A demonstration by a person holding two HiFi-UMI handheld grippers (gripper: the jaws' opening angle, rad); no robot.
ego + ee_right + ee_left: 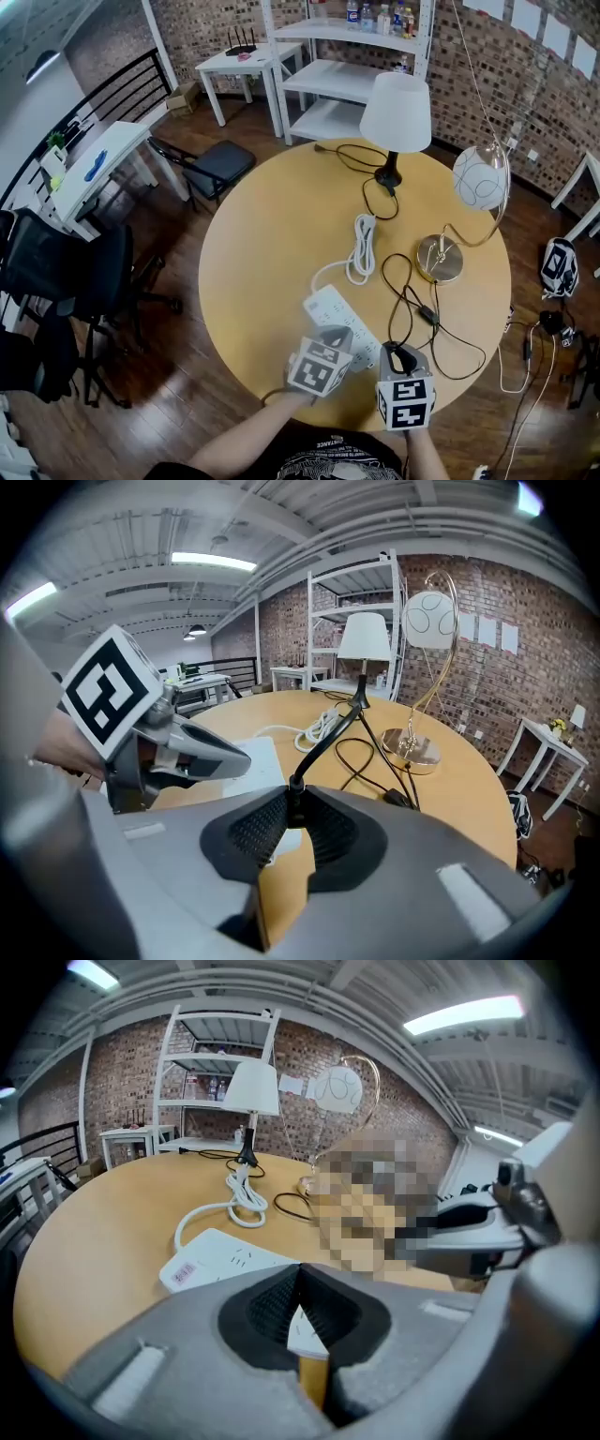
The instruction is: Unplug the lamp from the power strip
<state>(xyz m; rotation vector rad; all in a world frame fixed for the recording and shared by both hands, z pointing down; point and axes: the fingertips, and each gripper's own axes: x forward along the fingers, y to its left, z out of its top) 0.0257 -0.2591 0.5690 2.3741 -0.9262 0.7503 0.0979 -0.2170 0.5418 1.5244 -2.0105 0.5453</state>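
Note:
A white power strip (pixel 333 314) lies near the front of the round wooden table (pixel 262 244), its white cable (pixel 361 248) coiled beyond it. My left gripper (pixel 342 339) (pixel 299 1279) is shut on the strip's near end, and a white corner shows between its pads. Just to the right, my right gripper (pixel 398 356) (pixel 294 794) is shut on a black plug (pixel 293 785) at the strip's near right end. Whether its prongs sit in a socket is hidden. The plug's black cord (pixel 328 738) runs toward the white-shade lamp (pixel 395 117).
A gold lamp with a globe shade (pixel 480 178) stands on its round base (pixel 439 258) at the right, its black cord (pixel 417 309) looped beside the strip. White shelves (pixel 328 84), a dark chair (pixel 211 164) and office chairs (pixel 84 272) surround the table. Cables lie on the floor (pixel 530 356).

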